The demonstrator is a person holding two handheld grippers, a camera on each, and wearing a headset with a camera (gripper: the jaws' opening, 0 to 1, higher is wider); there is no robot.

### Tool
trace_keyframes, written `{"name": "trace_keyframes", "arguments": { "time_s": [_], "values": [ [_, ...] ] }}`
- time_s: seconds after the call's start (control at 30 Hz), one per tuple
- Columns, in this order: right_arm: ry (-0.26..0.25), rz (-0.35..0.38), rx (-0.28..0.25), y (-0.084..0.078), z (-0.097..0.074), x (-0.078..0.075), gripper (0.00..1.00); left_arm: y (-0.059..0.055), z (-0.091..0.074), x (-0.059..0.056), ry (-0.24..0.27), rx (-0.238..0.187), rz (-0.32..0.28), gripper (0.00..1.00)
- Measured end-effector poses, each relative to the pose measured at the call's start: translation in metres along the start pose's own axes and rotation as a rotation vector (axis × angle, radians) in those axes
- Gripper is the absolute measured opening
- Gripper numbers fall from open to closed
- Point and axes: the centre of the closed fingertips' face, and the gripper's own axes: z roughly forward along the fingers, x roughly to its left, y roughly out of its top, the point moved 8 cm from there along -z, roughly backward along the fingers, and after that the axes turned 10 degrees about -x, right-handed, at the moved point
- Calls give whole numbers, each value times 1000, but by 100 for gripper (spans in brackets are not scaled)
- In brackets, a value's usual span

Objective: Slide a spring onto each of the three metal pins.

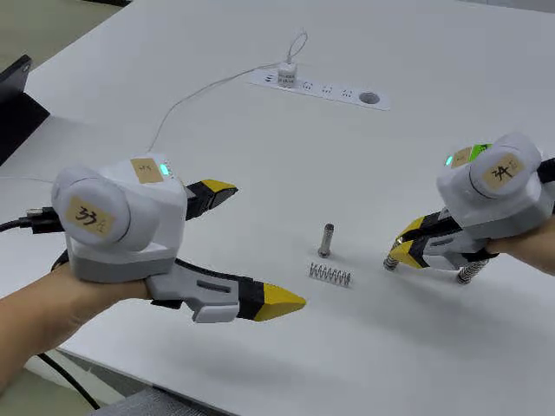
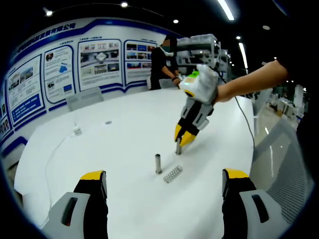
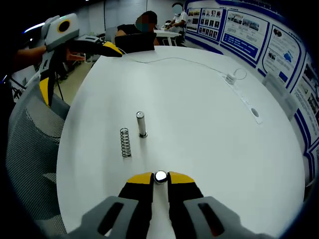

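Yellow-tipped left tongs hang spread wide above the white table, holding nothing. Right of them the bare pin stands upright near the table's middle. The loose spring lies flat just beside its foot, though I cannot tell whether they touch. Further right, the right tongs are pinched narrow on a sprung pin, its tip down at the table. Another sprung pin sits just beyond, under that gripper's body. So two pins look dressed, I'd say, and the last one is the job in hand. The next move calls for lifting the loose spring by one end, tipping it upright and lining it over the bare pin without toppling it. Far back lie a power strip, its charger and cable, well clear; nothing blocks the way.
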Motion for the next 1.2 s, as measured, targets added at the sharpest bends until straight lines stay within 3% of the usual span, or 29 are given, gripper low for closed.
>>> {"name": "trace_keyframes", "arguments": {
  "time_s": [0.13, 0.4, 0.47, 0.63, 0.77, 0.93, 1.2],
  "values": [
    [2, -25, 3, 0, -2, 3, 18, 3, -2, -1, 1, 0, 9, 98],
    [-30, -48, -51, 9, -17, 4, 21, 7, -6, -6, 4, -3, 23, 99],
    [-44, -60, -76, 14, -22, 7, 21, 9, -8, -5, 27, -12, 52, 100],
    [-29, -101, -172, 28, -29, 24, 21, 10, -11, -3, 34, -20, 36, 100],
    [12, -126, -175, 30, -18, 44, 21, 9, -12, -3, 33, -5, 42, 100],
    [57, -110, -138, 16, 5, 54, 20, 7, -12, -2, 42, -4, 36, 100],
    [49, -57, -118, 6, 23, 61, 20, 4, -8, 2, 38, -4, 31, 100]
  ]
}}
